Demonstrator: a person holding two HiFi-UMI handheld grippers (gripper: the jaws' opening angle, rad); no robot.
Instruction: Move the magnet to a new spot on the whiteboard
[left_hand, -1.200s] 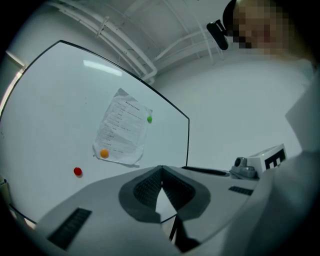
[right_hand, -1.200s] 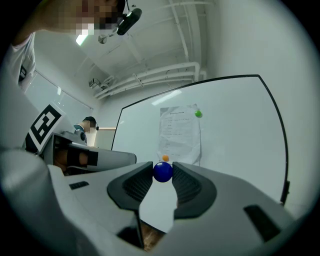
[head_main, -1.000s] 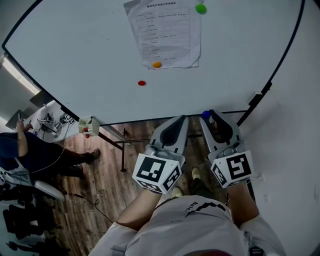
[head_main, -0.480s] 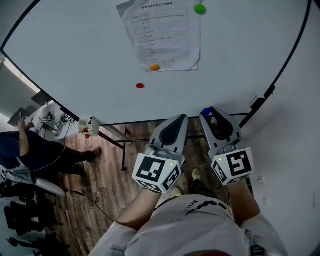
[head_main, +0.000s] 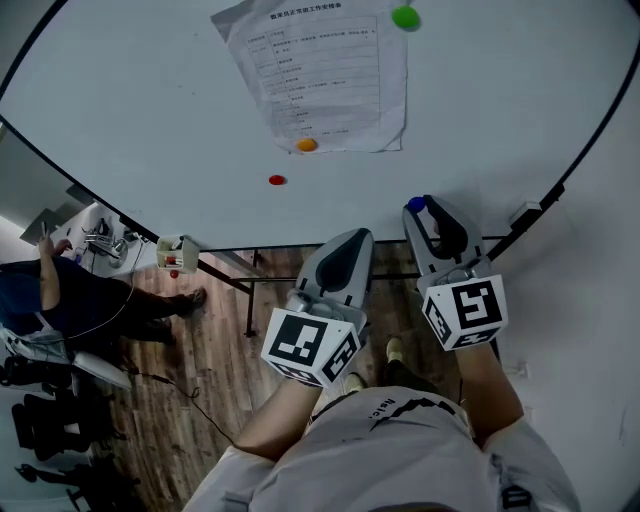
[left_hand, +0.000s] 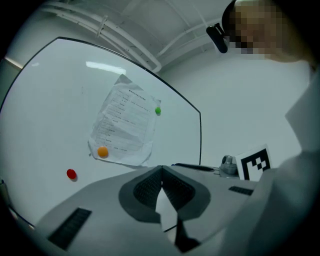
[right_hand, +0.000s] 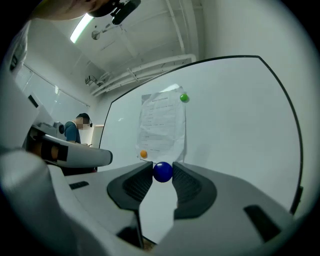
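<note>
A large whiteboard (head_main: 150, 110) fills the upper part of the head view. At far left, beyond its edge, a person (head_main: 60, 300) in dark blue sits above a wooden floor (head_main: 210, 350). On the board, a small red magnet (head_main: 277, 181) sits alone. Just right of it, an orange magnet (head_main: 307, 145) pins the lower edge of a printed sheet of paper (head_main: 320, 75). A green magnet (head_main: 404, 17) holds the sheet's upper right corner. The print is too small to read.

Below the board, the left hand-held gripper (left_hand: 161, 170) points up at it with its jaws pressed together and nothing between them. To its right, the right hand-held gripper (right_hand: 163, 175) reaches further forward and pinches a small, glossy, round blue magnet (head_main: 415, 204) between its jaw tips. The magnet is by the board's lower right edge; contact with the board cannot be told. Each gripper carries a cube with black and white square markers, and the person's forearms extend from below.
</note>
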